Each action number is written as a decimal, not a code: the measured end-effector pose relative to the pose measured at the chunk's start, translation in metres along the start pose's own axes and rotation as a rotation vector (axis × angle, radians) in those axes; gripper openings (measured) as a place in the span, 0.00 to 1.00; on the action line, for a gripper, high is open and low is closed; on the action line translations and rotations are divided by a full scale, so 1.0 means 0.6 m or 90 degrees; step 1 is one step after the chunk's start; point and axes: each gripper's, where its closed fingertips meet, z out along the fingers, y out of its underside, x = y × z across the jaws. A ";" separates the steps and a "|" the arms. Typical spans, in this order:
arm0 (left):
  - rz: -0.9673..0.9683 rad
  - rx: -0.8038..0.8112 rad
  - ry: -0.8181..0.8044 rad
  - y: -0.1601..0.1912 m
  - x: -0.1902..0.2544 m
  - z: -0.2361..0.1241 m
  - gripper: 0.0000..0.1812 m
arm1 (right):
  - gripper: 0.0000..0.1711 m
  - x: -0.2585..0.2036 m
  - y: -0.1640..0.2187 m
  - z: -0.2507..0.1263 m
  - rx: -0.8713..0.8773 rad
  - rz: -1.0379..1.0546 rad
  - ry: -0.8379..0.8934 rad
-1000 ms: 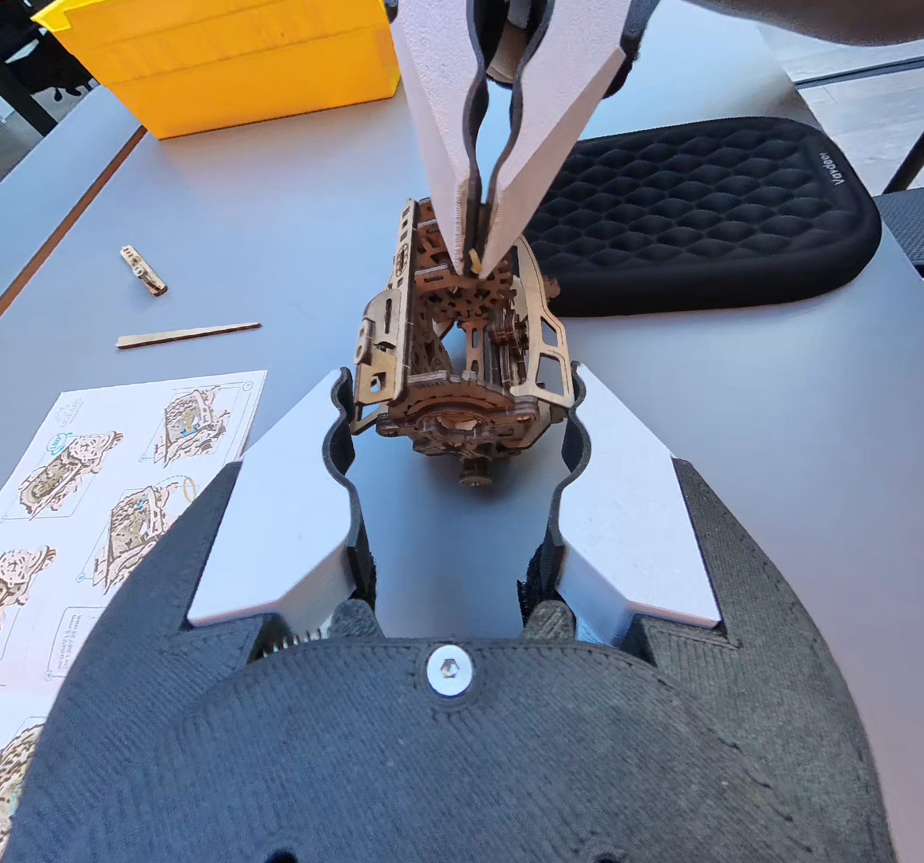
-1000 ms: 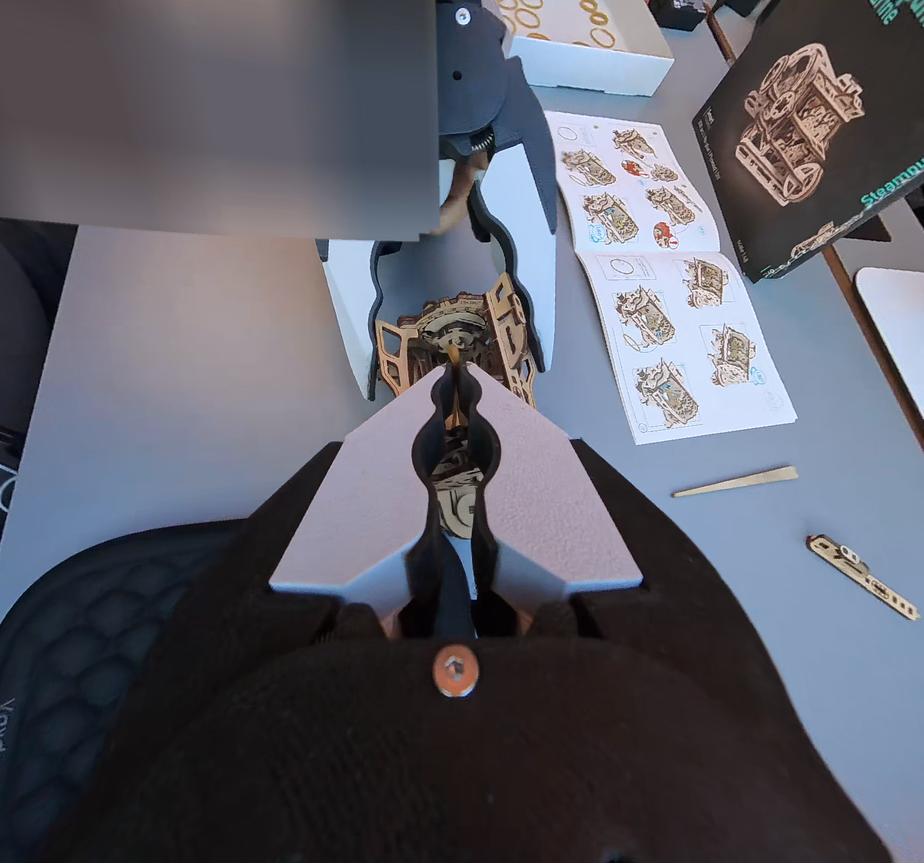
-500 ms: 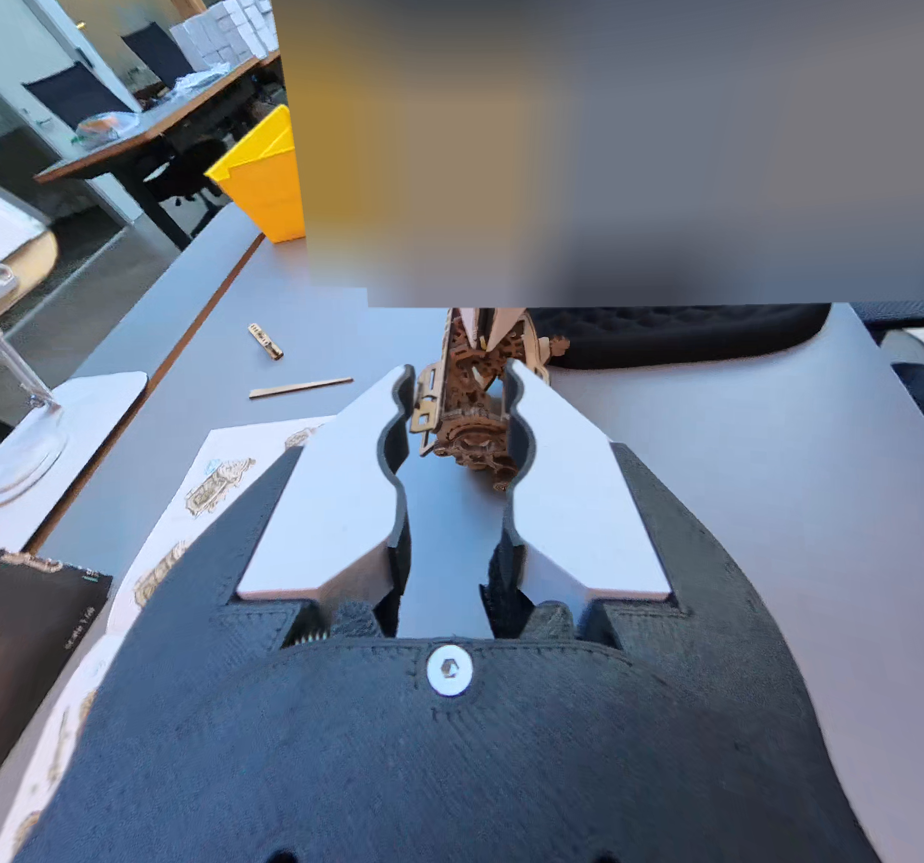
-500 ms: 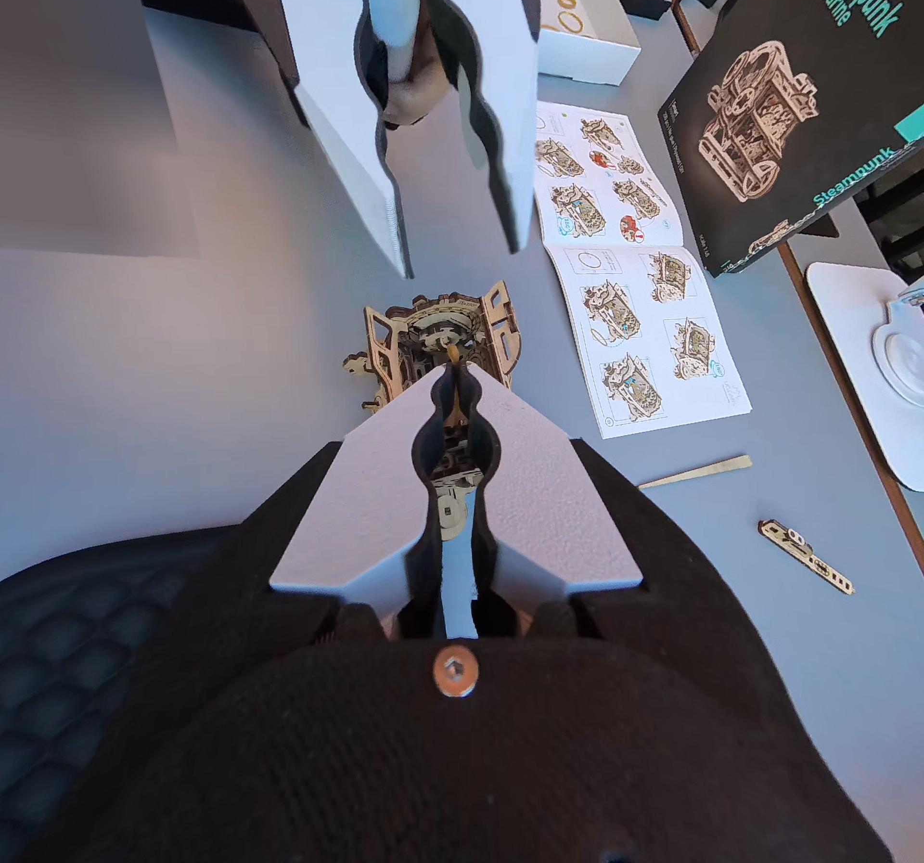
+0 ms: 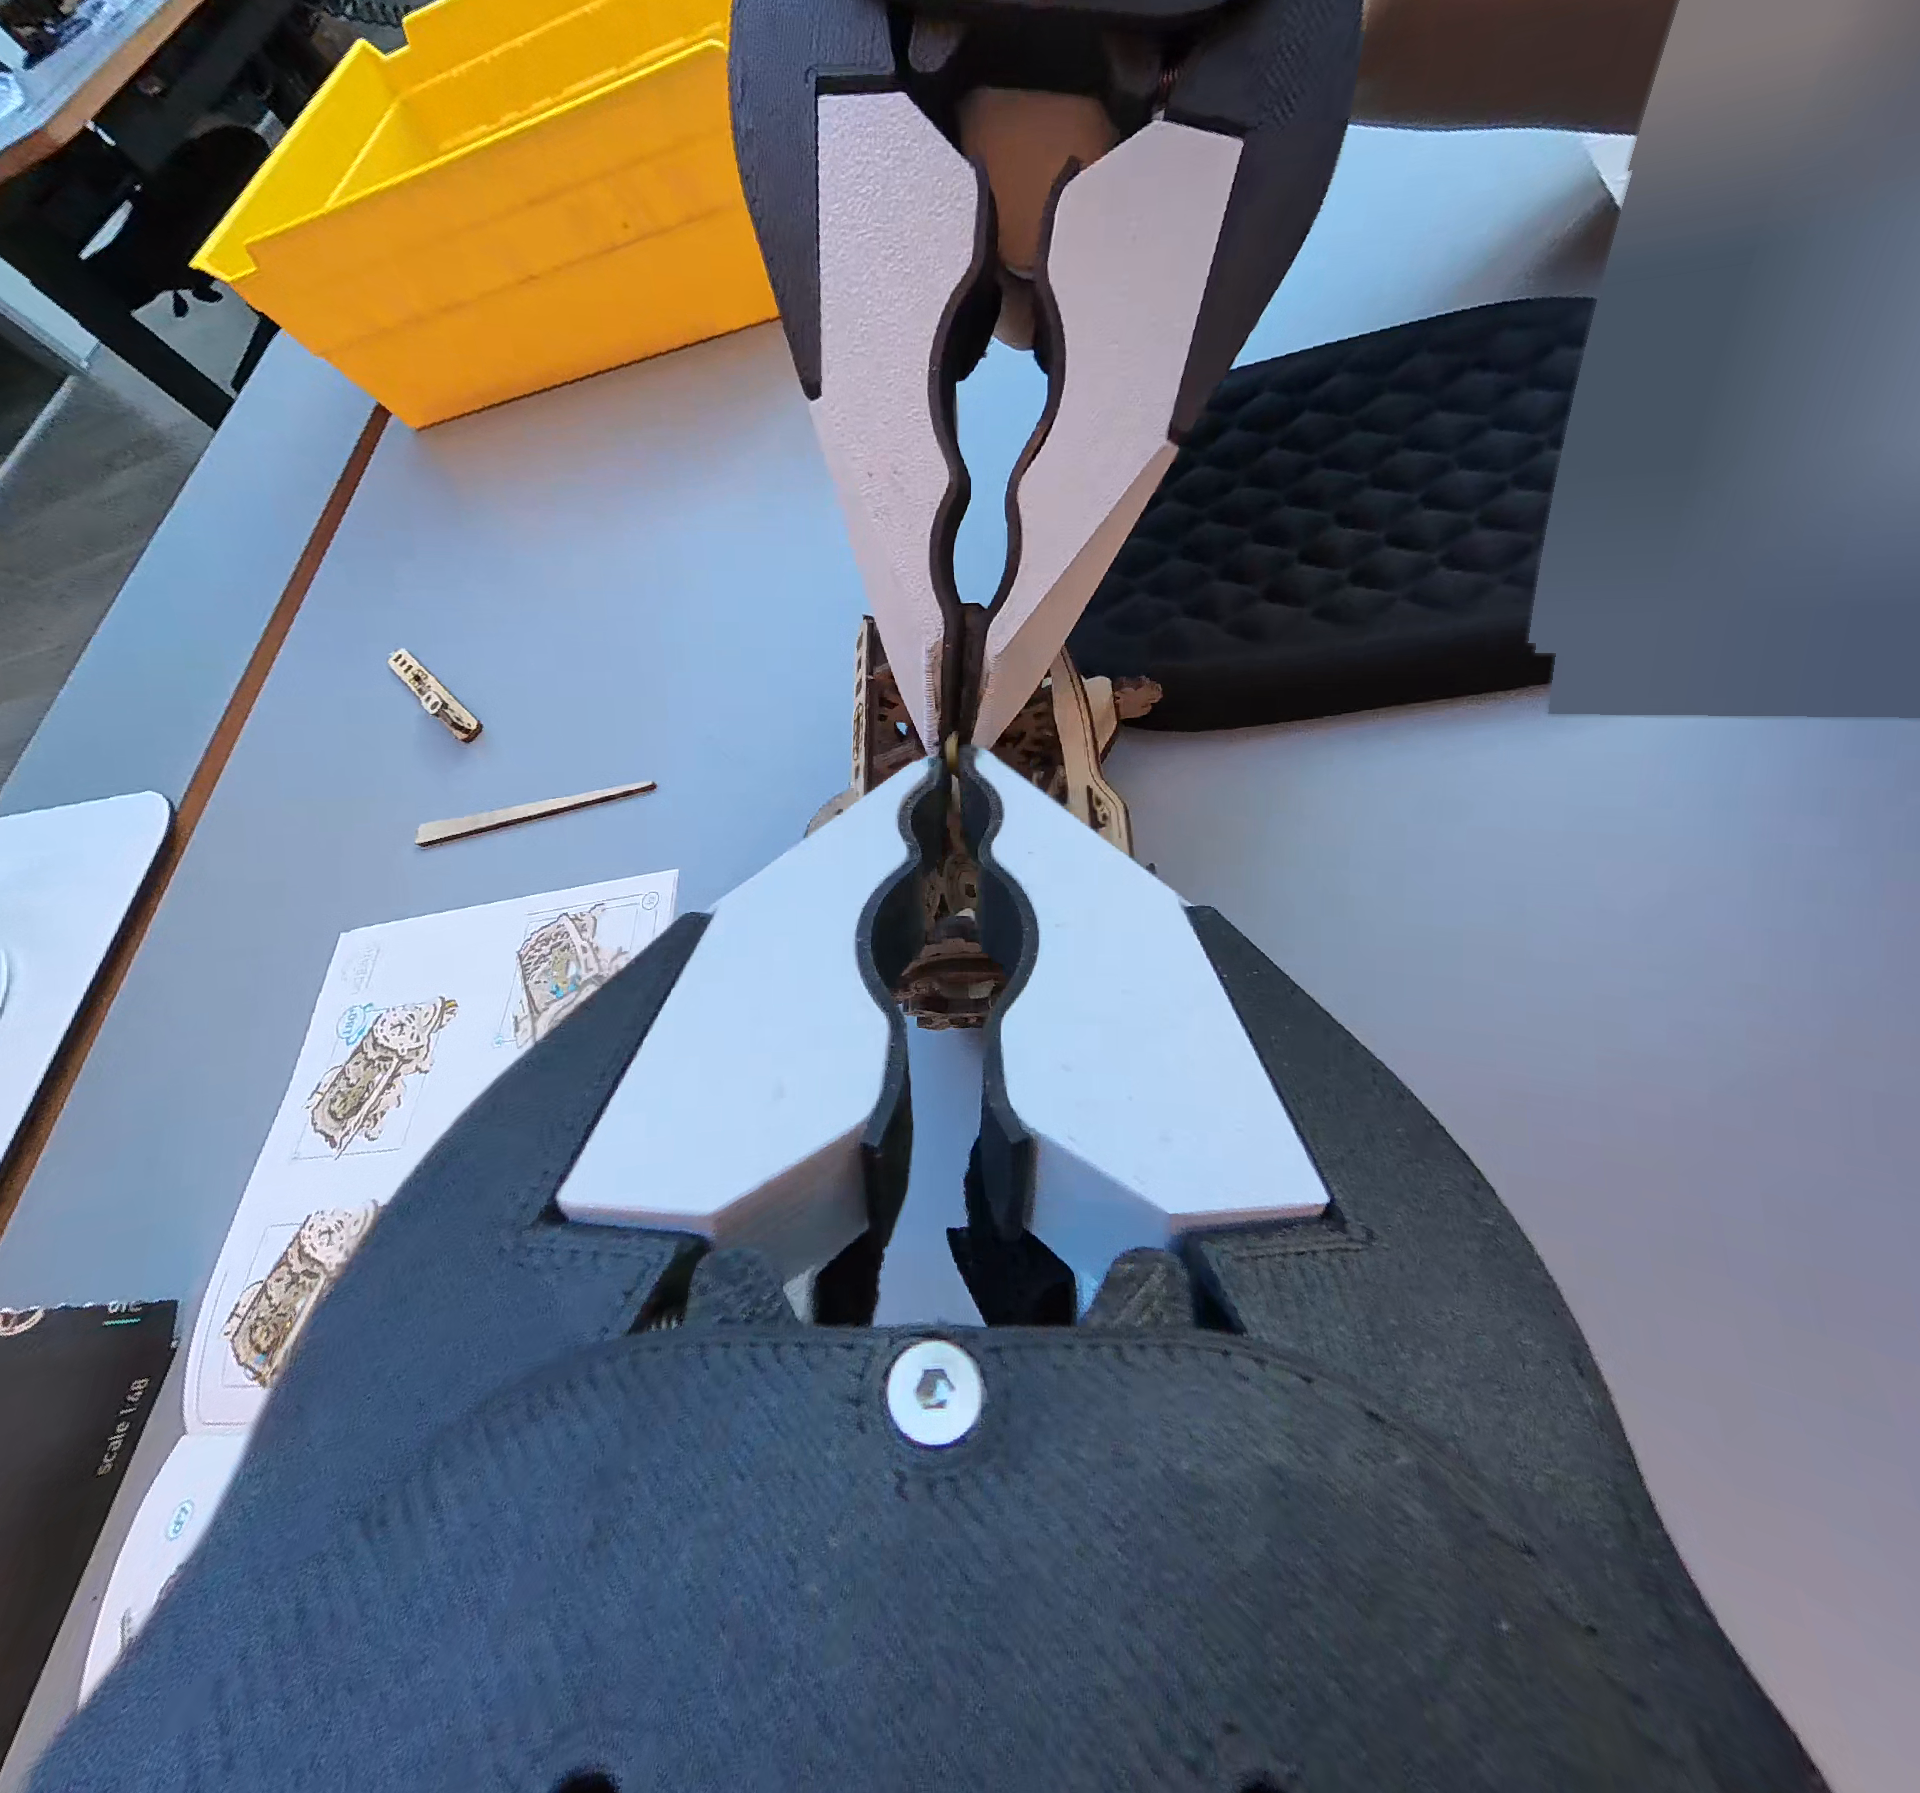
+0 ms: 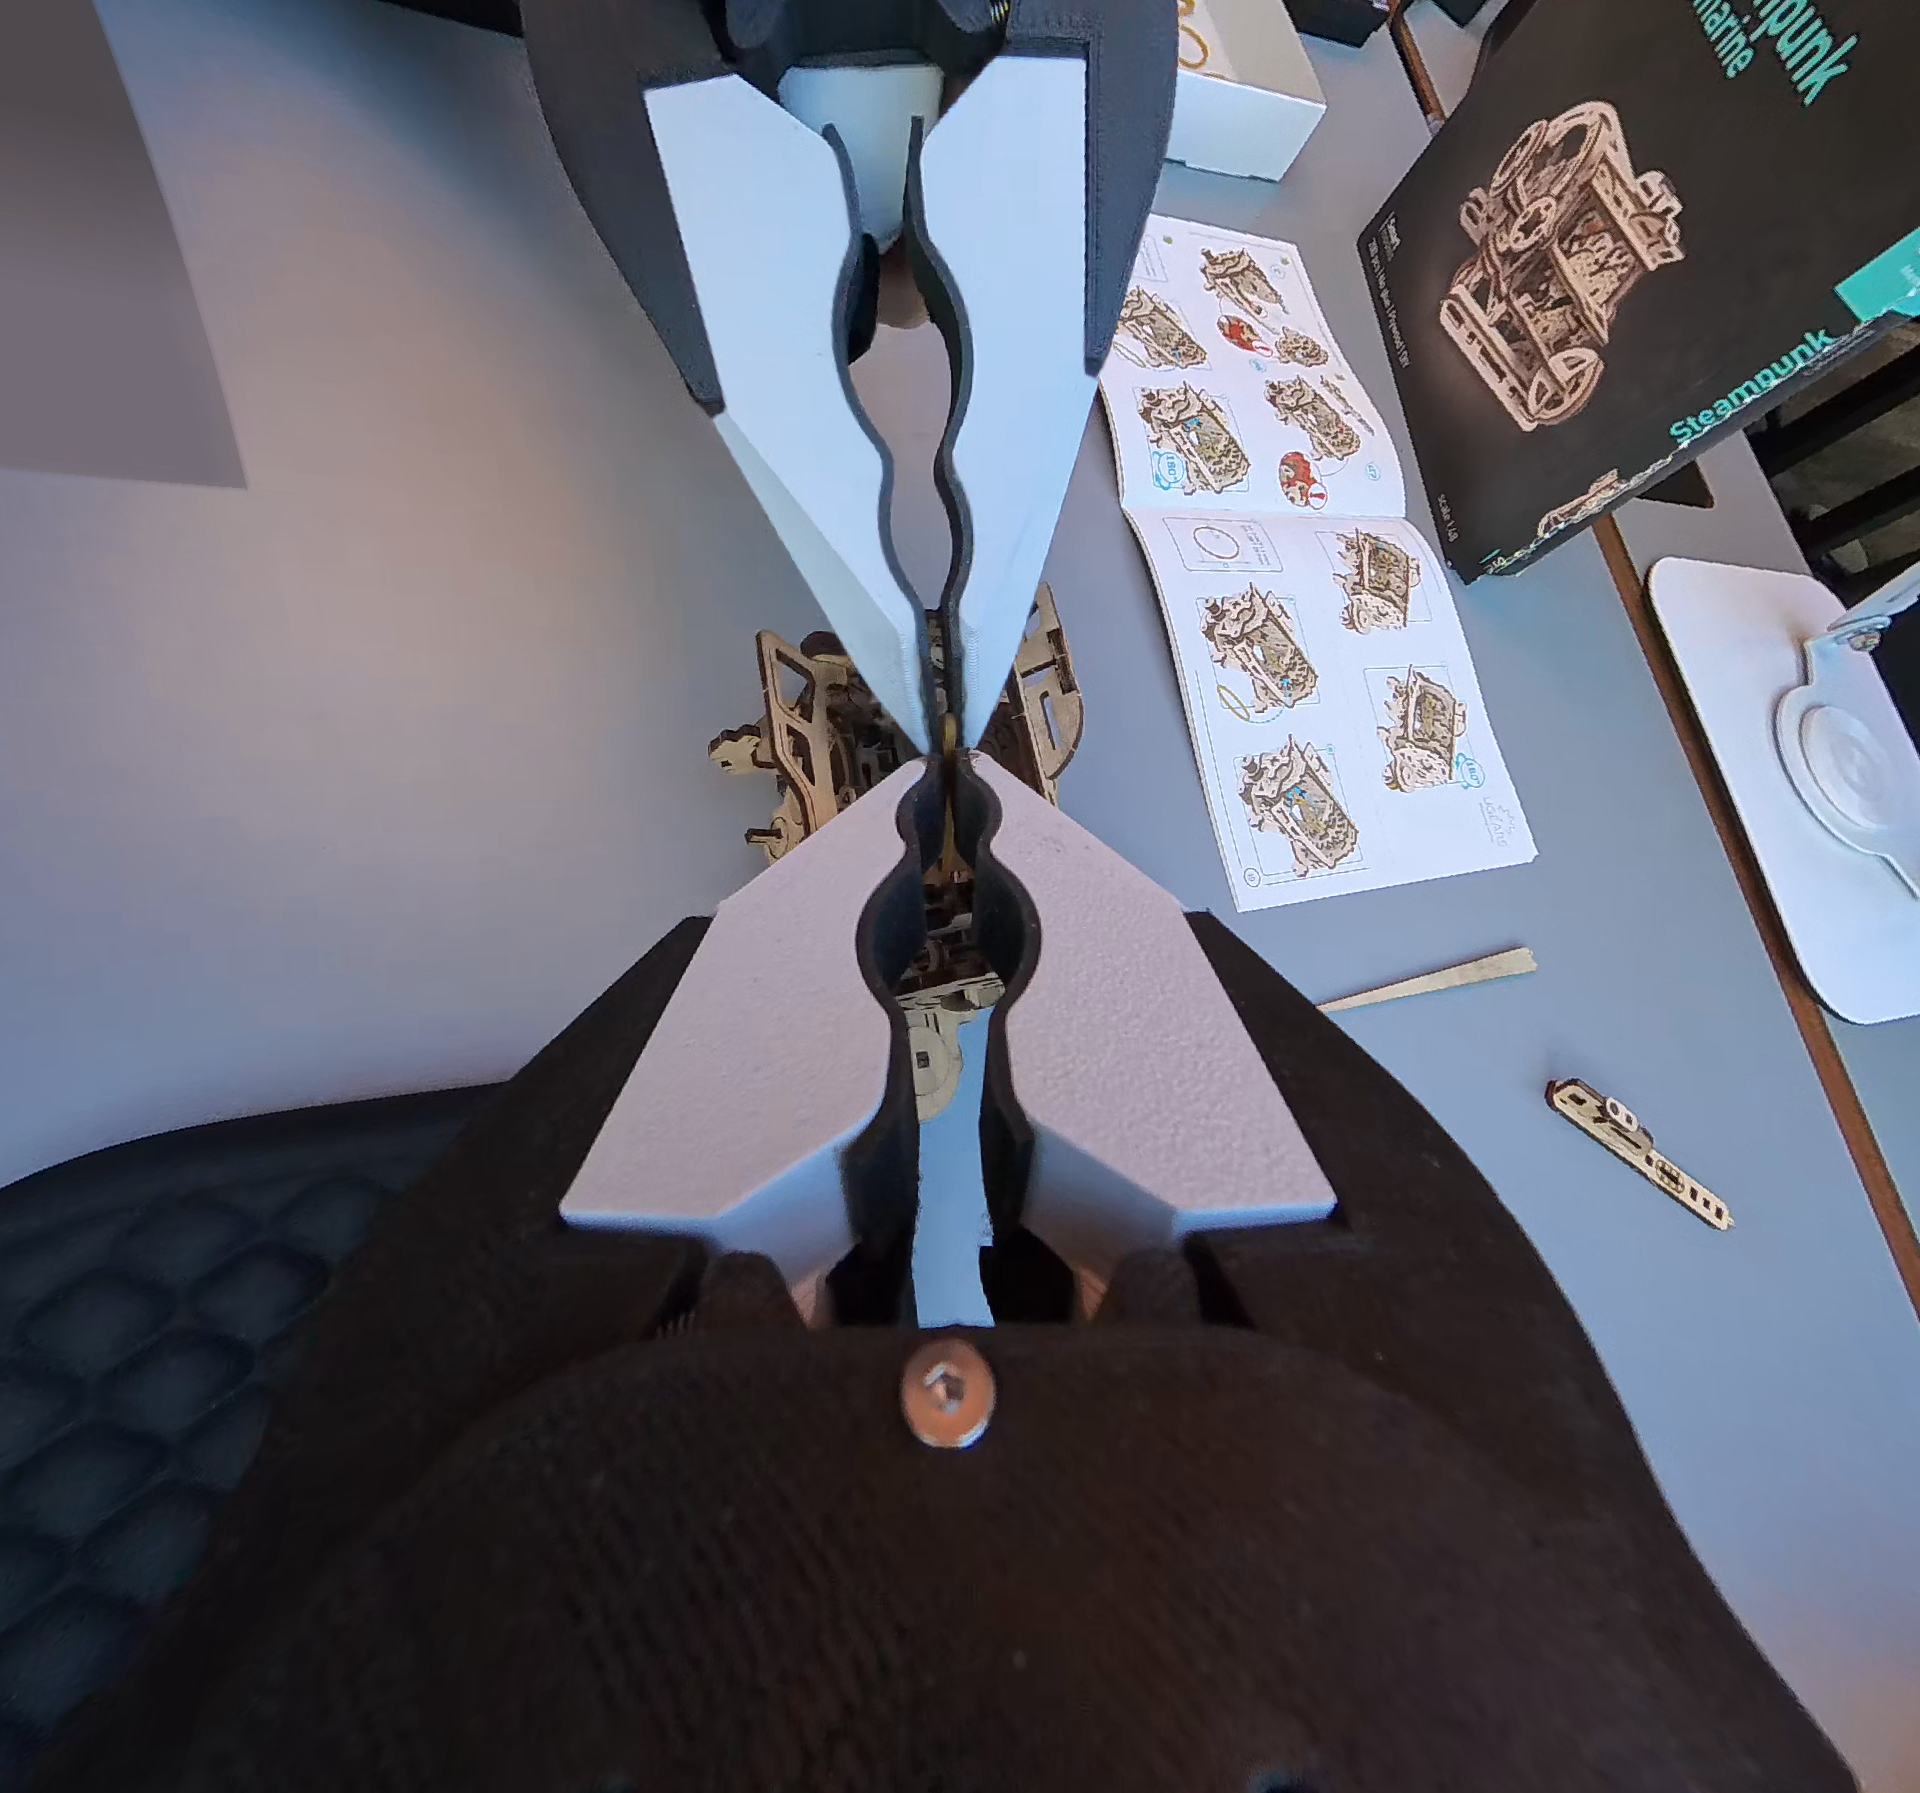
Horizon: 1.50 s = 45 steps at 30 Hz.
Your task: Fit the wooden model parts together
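Note:
The wooden model (image 5: 1081,756) stands on the grey table, mostly hidden behind the fingers; it also shows in the right wrist view (image 6: 821,746). My left gripper (image 5: 951,772) and my right gripper (image 6: 948,777) meet tip to tip just above it. A thin yellow band (image 6: 948,808) runs between the tips, and both grippers are shut on it. In the left wrist view the right gripper (image 5: 951,725) comes down from the top. In the right wrist view the left gripper (image 6: 945,735) does the same.
A yellow bin (image 5: 499,216) and a black cushion pad (image 5: 1351,517) lie behind the model. An open instruction booklet (image 6: 1299,600), a black box (image 6: 1662,185), a white box of rings (image 6: 1236,81), a wooden stick (image 6: 1434,980) and a small wooden part (image 6: 1636,1167) lie to one side. Less than 4 cm separates the two grippers' tips.
My left gripper was open around the model, lifted away, and has now shut at the right gripper's tips. The right gripper stayed shut on the yellow band and rose slightly.

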 end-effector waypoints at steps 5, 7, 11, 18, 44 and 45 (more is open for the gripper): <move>-0.003 0.013 0.003 -0.002 0.002 -0.002 0.02 | 0.00 -0.001 0.000 0.000 -0.004 -0.007 0.002; -0.001 0.014 0.003 -0.003 0.003 -0.002 0.01 | 0.00 -0.001 0.000 0.000 -0.007 -0.011 0.003; -0.015 0.017 0.006 -0.002 0.003 0.002 0.00 | 0.00 -0.001 0.003 0.001 -0.019 -0.019 0.003; -0.076 0.032 0.030 -0.003 0.003 0.002 0.00 | 0.00 -0.001 0.003 0.001 -0.014 -0.038 0.012; -0.284 0.074 0.111 -0.001 -0.008 -0.001 0.00 | 0.06 0.015 -0.005 -0.010 0.001 0.009 0.117; -0.286 0.074 0.112 -0.001 -0.008 -0.001 0.00 | 0.06 0.014 -0.005 -0.010 -0.011 0.013 0.130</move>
